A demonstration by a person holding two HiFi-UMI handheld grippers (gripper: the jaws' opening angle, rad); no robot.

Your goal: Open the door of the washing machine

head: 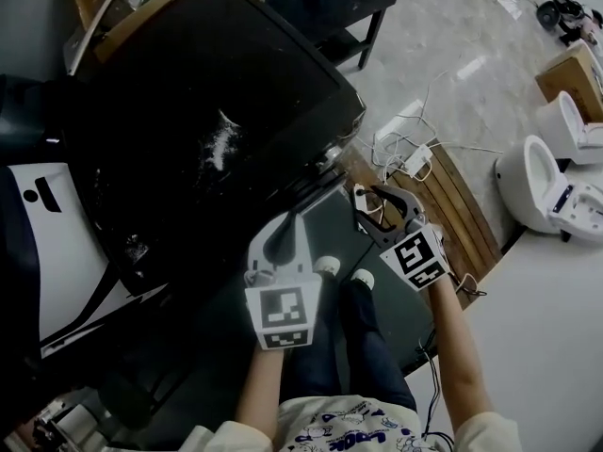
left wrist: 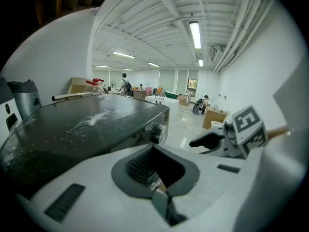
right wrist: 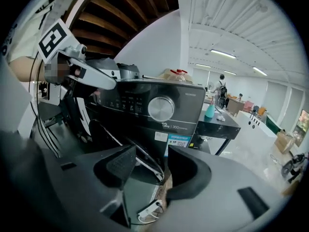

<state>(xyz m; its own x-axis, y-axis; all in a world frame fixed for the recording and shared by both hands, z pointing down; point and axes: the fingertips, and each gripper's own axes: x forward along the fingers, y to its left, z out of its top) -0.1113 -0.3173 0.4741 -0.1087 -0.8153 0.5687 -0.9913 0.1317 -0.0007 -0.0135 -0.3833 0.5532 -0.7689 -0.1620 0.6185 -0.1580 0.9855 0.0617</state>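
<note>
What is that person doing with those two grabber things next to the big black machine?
A person stands in front of a black washing machine with a gripper in each hand. The right gripper has its jaws apart and points at the machine's front, just below the round knob. The left gripper is shut with nothing in it and hovers near the machine's top. Neither gripper has hold of anything at this moment.

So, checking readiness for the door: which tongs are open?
The right tongs: their jaws stand apart, with the washing machine showing between them. The left tongs have jaws meeting at the tips, holding nothing.
</note>
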